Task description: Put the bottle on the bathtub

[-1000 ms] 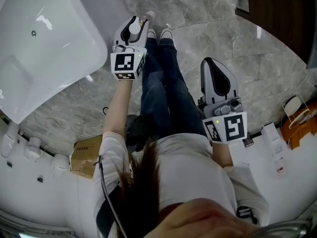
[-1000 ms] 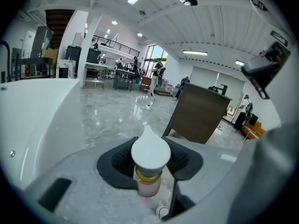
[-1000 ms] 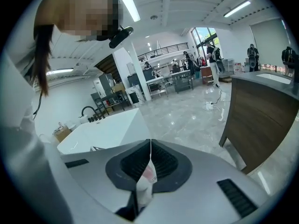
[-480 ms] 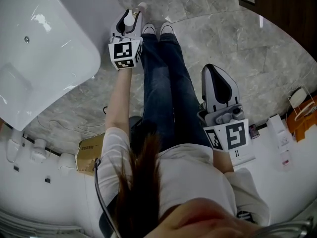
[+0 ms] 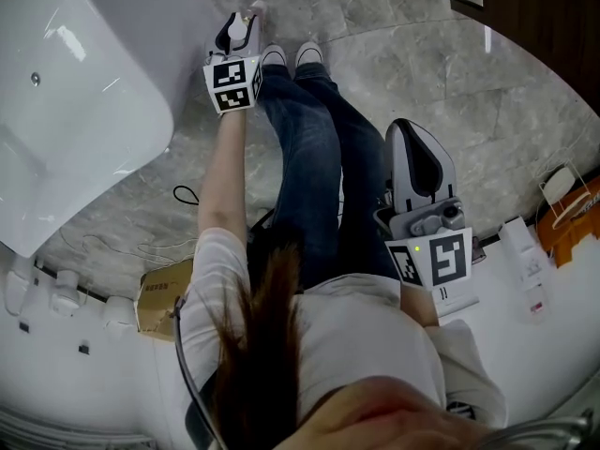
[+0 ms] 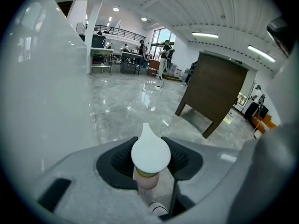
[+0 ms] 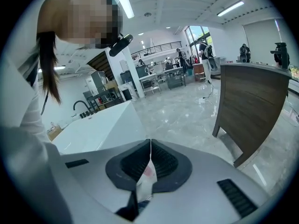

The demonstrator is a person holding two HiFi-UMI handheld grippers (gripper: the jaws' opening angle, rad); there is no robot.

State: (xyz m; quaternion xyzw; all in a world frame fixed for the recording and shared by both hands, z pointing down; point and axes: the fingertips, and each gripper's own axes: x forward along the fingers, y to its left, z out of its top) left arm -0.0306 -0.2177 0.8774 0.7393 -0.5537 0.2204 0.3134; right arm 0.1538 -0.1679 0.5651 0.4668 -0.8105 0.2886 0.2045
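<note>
Pinching the one bottle (image 6: 150, 154) under its white cap, was your left tool (image 5: 242, 26) keeping it upright? (newbie)

Probably, so it'd stand on the single bathtub (image 5: 155, 92). You held it low by the tub's outer wall. Your other tool (image 7: 150, 148), two total, sat pressed together, empty, likely just idle. (regular)

We counted two grippers, the left gripper (image 5: 241, 24) and the right gripper (image 7: 149, 158), and each carried one marker cube (image 5: 232, 84), so two cubes in all. We saw one bottle (image 6: 147, 178) with one white teardrop cap (image 6: 150, 153), one white bathtub (image 5: 66, 129), one cardboard box (image 5: 161, 293) and one dark wooden cabinet (image 6: 216, 90). There was one person (image 5: 356, 345) wearing two sneakers, a left sneaker (image 5: 272, 56) and a right sneaker (image 5: 307, 54). In the left gripper view we made out two ceiling strip lights (image 6: 205, 34)
</note>
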